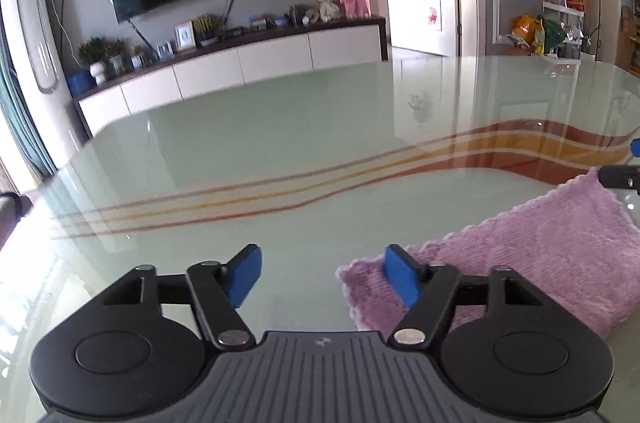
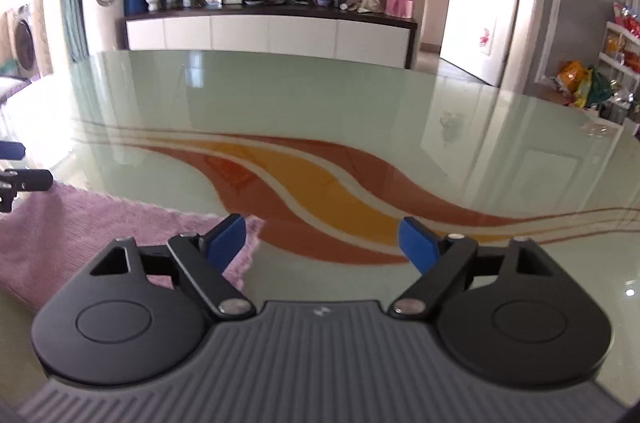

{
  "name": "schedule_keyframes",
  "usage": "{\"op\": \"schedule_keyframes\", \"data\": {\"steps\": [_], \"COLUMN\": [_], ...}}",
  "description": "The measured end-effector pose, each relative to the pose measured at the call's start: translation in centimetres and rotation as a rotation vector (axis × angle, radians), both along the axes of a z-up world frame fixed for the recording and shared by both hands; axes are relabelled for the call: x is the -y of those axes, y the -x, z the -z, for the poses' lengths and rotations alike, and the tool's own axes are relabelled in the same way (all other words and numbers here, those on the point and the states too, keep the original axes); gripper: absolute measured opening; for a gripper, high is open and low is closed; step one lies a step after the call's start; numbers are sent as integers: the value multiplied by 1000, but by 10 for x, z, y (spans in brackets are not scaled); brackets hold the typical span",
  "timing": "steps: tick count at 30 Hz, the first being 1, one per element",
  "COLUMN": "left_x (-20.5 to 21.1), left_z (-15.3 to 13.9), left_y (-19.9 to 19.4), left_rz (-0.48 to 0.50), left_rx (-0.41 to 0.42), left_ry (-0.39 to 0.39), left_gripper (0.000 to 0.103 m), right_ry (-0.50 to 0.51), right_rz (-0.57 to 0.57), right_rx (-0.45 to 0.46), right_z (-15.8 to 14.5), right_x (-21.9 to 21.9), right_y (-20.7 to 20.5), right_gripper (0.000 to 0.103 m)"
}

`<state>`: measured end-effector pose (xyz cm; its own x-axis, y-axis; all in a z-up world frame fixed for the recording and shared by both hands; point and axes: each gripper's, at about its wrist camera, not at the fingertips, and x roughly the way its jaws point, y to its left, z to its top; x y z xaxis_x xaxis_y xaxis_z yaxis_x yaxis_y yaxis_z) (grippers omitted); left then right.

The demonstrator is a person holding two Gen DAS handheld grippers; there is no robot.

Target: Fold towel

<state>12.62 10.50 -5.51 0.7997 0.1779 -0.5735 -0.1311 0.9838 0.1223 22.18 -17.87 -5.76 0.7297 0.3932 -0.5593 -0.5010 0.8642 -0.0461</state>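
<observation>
Towel (image 1: 520, 255) flat on table (image 1: 280, 151), left gripper (image 1: 322, 277), right gripper (image 2: 322, 243) level, fingers wide apart, empty

Lilac ribbed towel (image 1: 520, 263); pale-green glass table (image 1: 280, 143) with orange-red waves.

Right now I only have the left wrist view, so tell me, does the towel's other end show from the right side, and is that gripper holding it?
Observer: No. The right gripper is open, with nothing between its fingers.
Operator: Where is the purple towel relative to it?
Observer: Flat on the glass table, left of it; its near corner lies under the left blue fingertip.
Operator: Anything ahead of that gripper?
Observer: Only the table's red and orange swirl.
</observation>
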Motion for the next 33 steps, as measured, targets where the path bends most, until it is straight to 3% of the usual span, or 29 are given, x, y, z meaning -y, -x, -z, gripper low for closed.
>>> {"op": "schedule_keyframes", "data": {"steps": [2, 5, 8, 11, 16, 18, 20, 21, 23, 29, 33], "left_x": [7, 17, 13, -2, -21, -20, -13, -4, 9, 24, 6], "left_z": [-5, -5, 8, 17, 12, 3, -4, -9, -9, 13, 14], "left_y": [7, 11, 3, 2, -2, 5, 17, 29, 40, 49, 55], "left_rz": [47, 83, 44, -6, -81, -69, -44, 13, 74, 119, 55], "left_rx": [13, 19, -21, -8, -26, 0, 13, 17, 14, -53, -71], "left_ry": [7, -34, -83, -141, -146, -121, -95, -40, -14, -74, -96], "left_gripper": [72, 73, 74, 81, 76, 76, 77, 77, 79, 79, 80], "right_ry": [18, 45, 79, 87, 10, -26, -35, -36, -24, 64, 69], "right_rz": [-59, -55, -35, 12, 37, -29, -92, -113, -149, -151, -79], "right_rx": [11, -6, -23, -14, 10, 15, 19, 18, 12, -19, -29], "right_z": [0, 4, 12, 12, 4, -4, -6, -6, -4, 13, 10], "right_x": [-10, -23, -29, -24, -7, -1, 0, 0, -1, 3, 17], "right_y": [2, -5, -14, -16, -5, 15, 32, 38, 50, 62, 55], "right_gripper": [86, 86, 89, 90, 87, 88, 88, 90, 90, 91, 92]}}
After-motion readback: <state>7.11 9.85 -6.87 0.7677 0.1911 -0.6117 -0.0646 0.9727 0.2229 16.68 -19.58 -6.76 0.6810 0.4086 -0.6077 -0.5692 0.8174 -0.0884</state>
